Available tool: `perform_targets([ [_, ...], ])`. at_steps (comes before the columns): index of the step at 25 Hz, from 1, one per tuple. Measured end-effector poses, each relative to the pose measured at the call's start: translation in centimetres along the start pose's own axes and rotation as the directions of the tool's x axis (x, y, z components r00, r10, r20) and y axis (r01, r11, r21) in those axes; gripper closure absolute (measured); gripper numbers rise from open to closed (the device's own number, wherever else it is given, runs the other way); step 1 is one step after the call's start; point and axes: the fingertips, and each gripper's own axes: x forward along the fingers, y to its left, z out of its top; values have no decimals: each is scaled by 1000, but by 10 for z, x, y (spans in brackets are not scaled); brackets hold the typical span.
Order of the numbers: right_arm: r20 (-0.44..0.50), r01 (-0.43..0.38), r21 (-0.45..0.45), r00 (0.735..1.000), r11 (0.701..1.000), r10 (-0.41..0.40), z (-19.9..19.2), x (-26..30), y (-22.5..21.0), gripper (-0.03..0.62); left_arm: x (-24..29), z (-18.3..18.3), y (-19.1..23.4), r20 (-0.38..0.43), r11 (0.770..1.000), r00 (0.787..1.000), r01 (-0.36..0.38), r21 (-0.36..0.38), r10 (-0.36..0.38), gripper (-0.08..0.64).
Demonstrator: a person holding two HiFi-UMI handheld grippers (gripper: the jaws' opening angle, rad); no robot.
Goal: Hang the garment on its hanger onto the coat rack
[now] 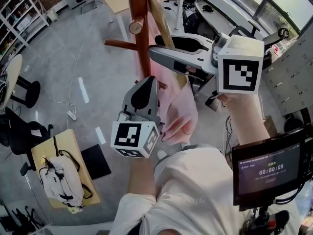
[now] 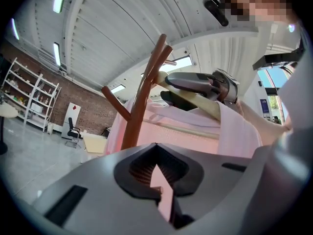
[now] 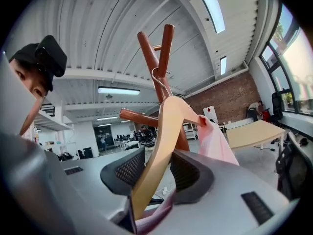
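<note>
A reddish-brown wooden coat rack (image 1: 141, 33) rises in front of me. A pink garment (image 1: 181, 106) hangs on a light wooden hanger (image 1: 161, 18) right beside its post. In the right gripper view the hanger's metal hook (image 3: 157, 77) lies against the rack's upper pegs (image 3: 164, 48). My right gripper (image 3: 156, 175) stands open, with the hanger's arm (image 3: 161, 131) running between its pads. My left gripper (image 2: 159, 180) is shut on a fold of the pink garment (image 2: 195, 136), lower down and nearer to me. The right gripper (image 1: 155, 45) points left toward the post; the left gripper (image 1: 146, 80) sits below it.
A small table with a white backpack (image 1: 61, 180) stands at the lower left, with black chairs (image 1: 19, 131) beside it. A cable and power strip (image 1: 72, 114) lie on the floor. A dark screen (image 1: 269, 168) is at my right; desks (image 1: 210, 9) stand behind the rack.
</note>
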Motion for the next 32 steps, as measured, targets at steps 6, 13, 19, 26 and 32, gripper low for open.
perform_targets([
  [6, 88, -103, 107, 992, 989, 94, 9, -13, -8, 435, 15, -2, -6, -24, 998, 998, -60, 23, 61, 554],
  [13, 171, -71, 42, 983, 997, 62, 14, -24, -15, 401, 18, -2, -9, -35, 993, 993, -114, 39, 116, 554],
  [19, 249, -78, 43, 966, 996, 65, 18, -37, -19, 400, 23, 2, -14, -39, 987, 987, -152, 55, 155, 554],
  [26, 364, -104, 74, 929, 992, 71, 19, -48, -26, 402, 21, 5, -14, -39, 980, 982, -182, 80, 185, 554],
  [32, 493, -255, 97, 852, 962, 176, 27, -61, -15, 402, 17, 13, -21, -30, 979, 982, -182, 94, 185, 554],
])
